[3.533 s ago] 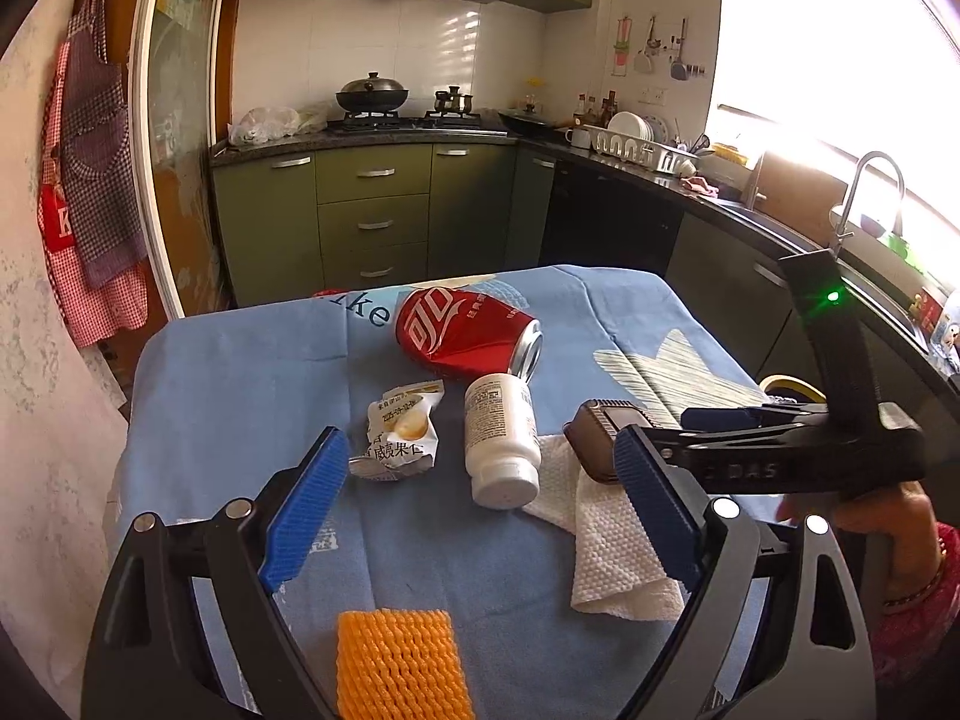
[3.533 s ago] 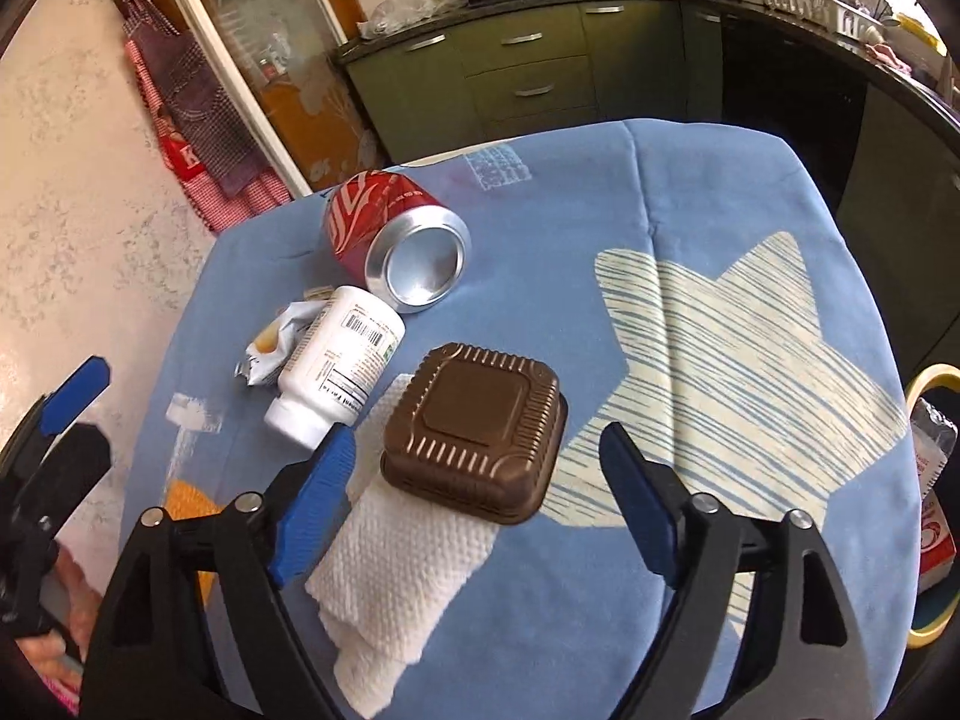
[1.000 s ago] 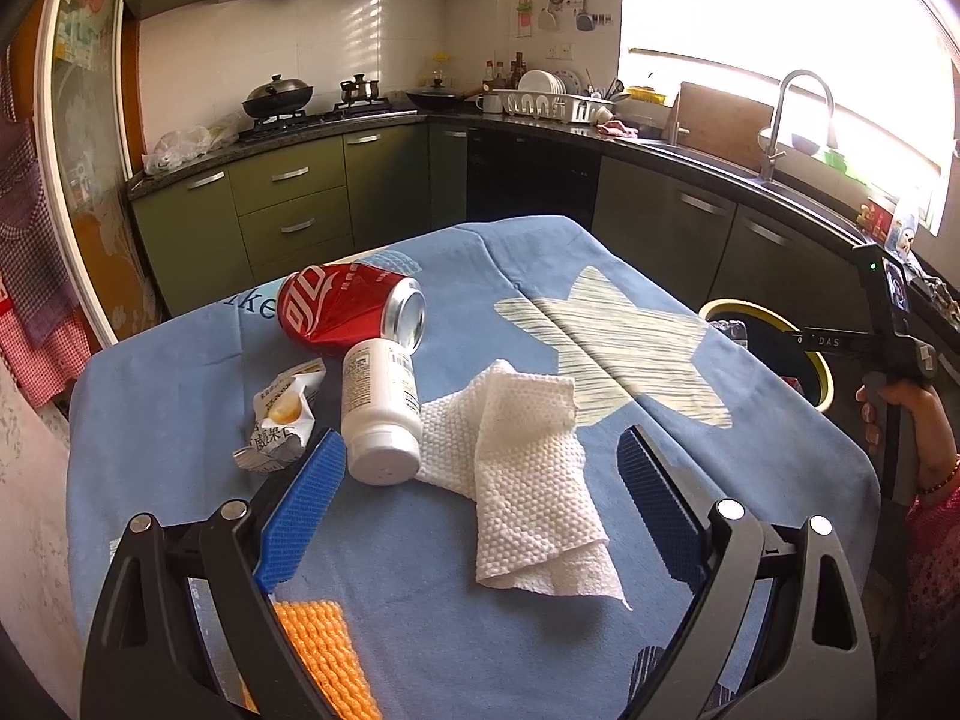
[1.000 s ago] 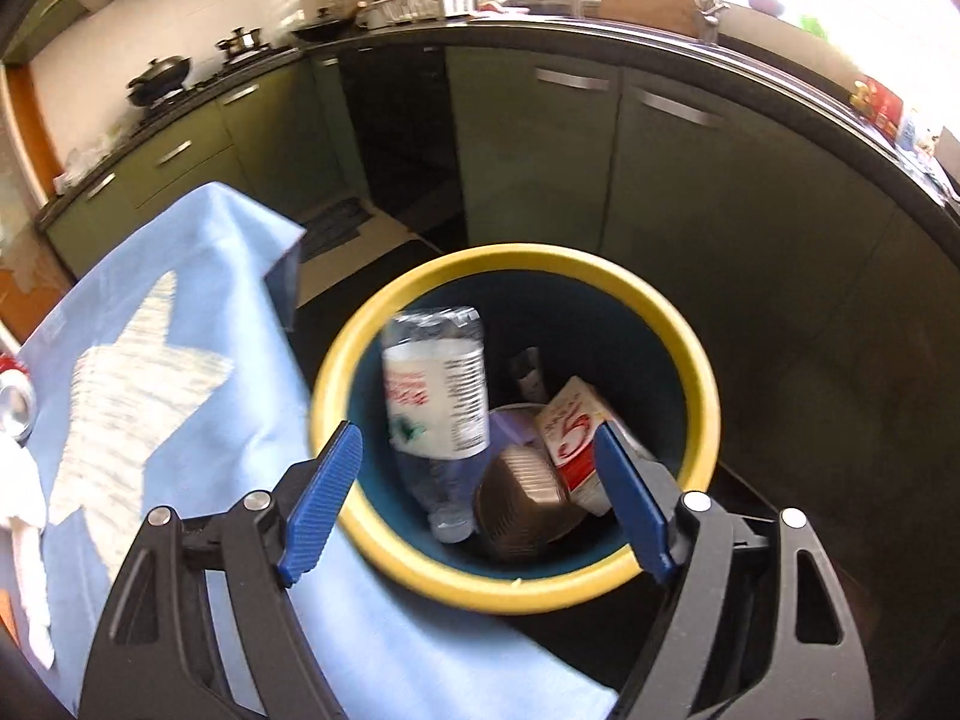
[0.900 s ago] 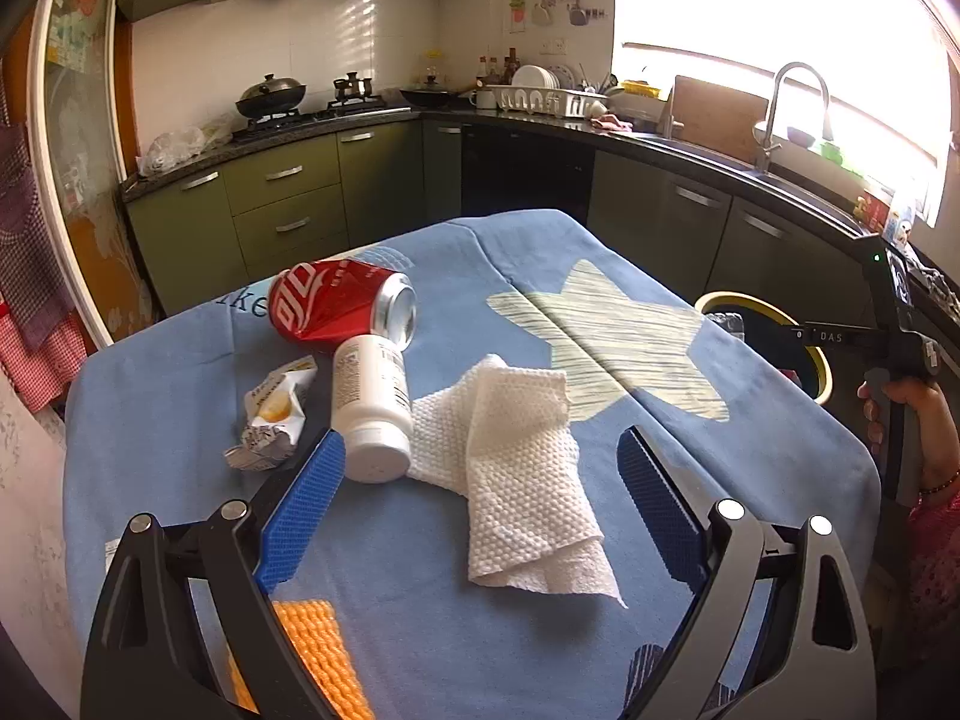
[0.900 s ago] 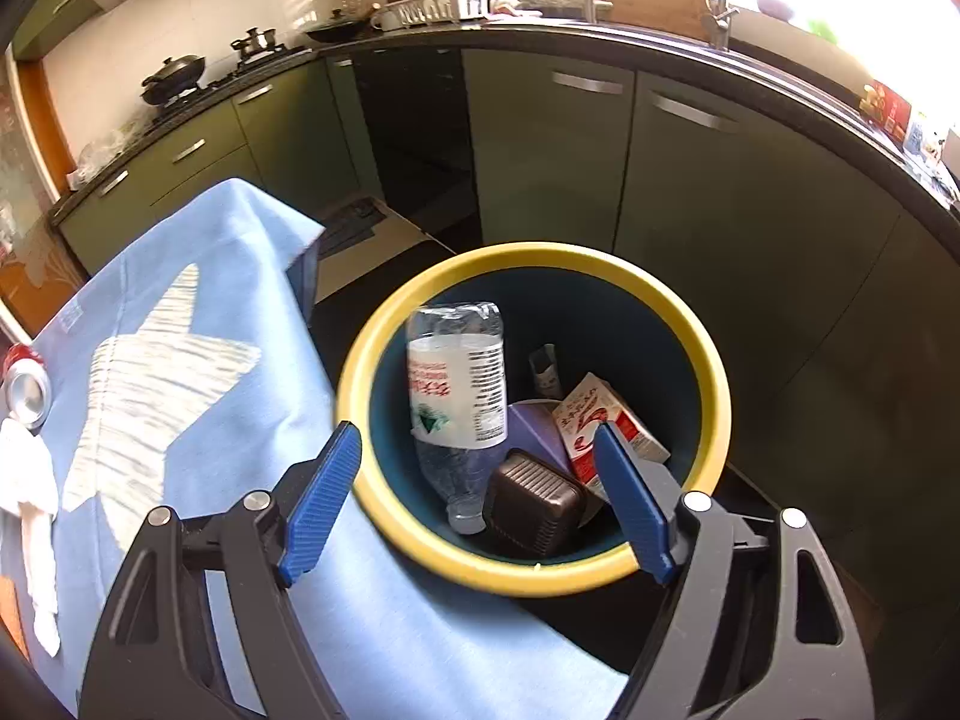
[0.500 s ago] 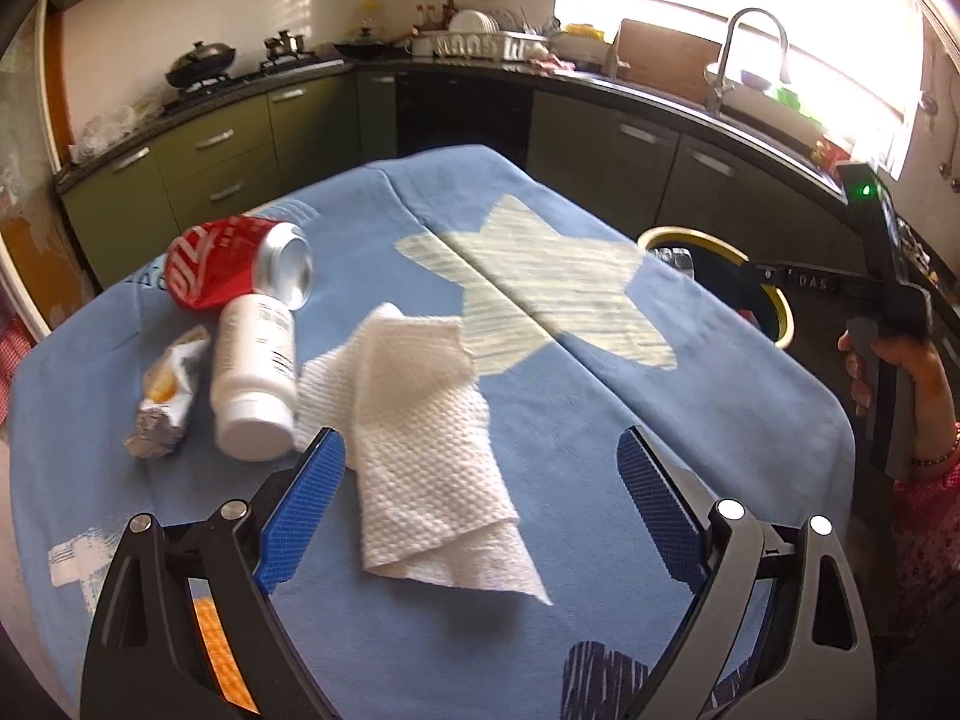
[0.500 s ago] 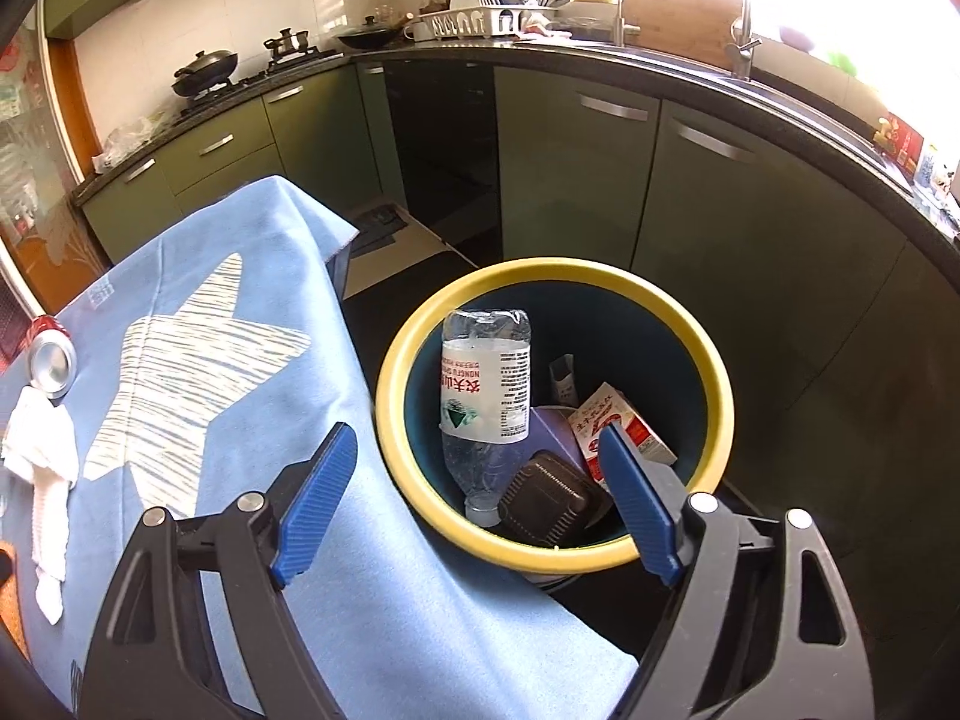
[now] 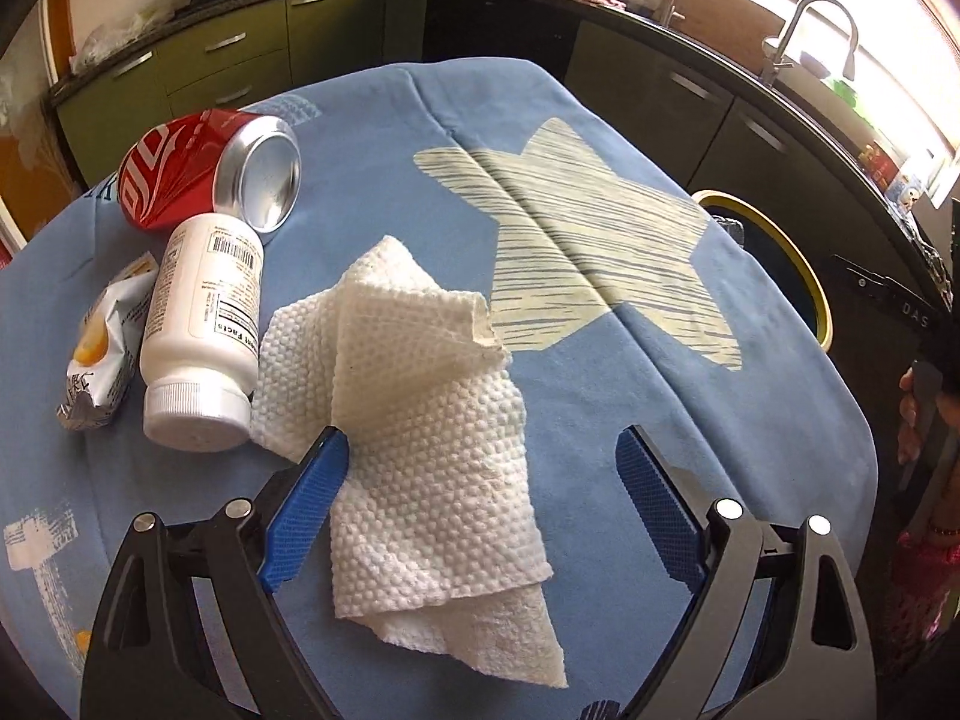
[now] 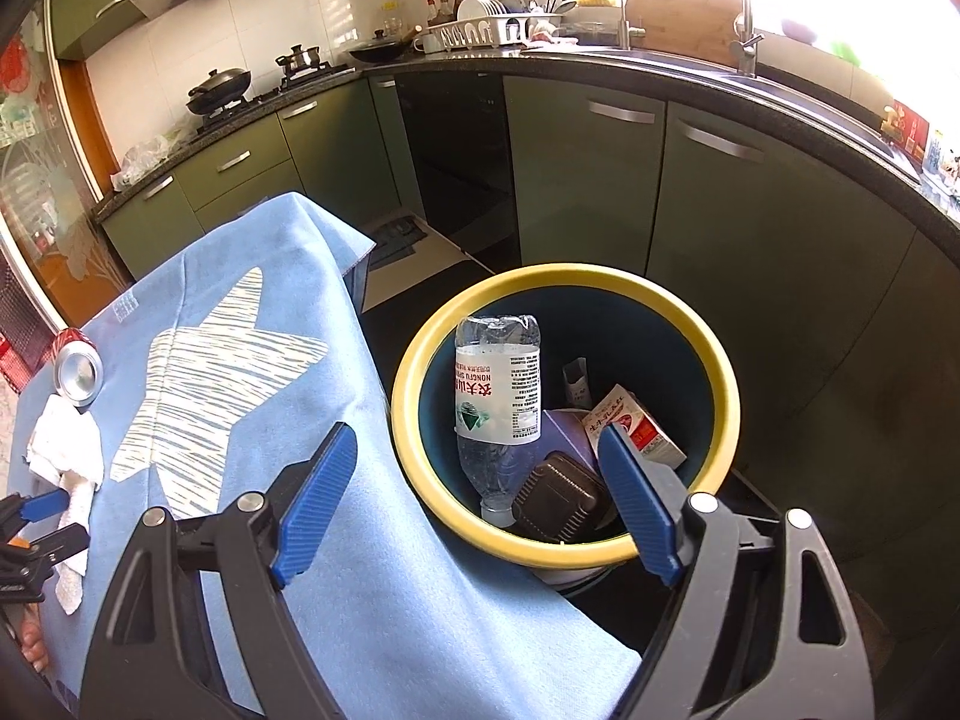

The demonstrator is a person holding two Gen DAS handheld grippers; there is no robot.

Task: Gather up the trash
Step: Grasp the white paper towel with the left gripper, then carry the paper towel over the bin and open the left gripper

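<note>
On the left wrist view we find a crumpled snack wrapper (image 9: pixel 99 354) at the far left of the blue tablecloth (image 9: pixel 750 420), touching a white pill bottle (image 9: pixel 201 330) that lies on its side with its cap toward us. Just behind the bottle lies a dented red soda can (image 9: pixel 204 177), its silver base turned our way. Next comes the rumpled white paper towel (image 9: pixel 432 444), its edge against the bottle. Our left gripper (image 9: pixel 480 504) hangs low over it with its blue fingers spread wide; the left pad (image 9: pixel 303 510) sits at the towel's edge (whether it actually touches we cannot tell), and the right pad stands over bare cloth. Past the pale star print (image 9: pixel 594 264), the yellow-rimmed bin (image 9: pixel 804 276) peeks beyond the table's right edge.

In the right wrist view, the can (image 10: pixel 78 369) and towel (image 10: pixel 66 456) sit far left on the cloth. Our right gripper (image 10: pixel 480 498) is spread open and empty above the bin (image 10: pixel 729 372), beside the table. Inside lie a clear plastic water bottle (image 10: pixel 498 396), neck down, a brown ribbed container (image 10: pixel 561 495) and a red and white carton (image 10: pixel 636 426).
</note>
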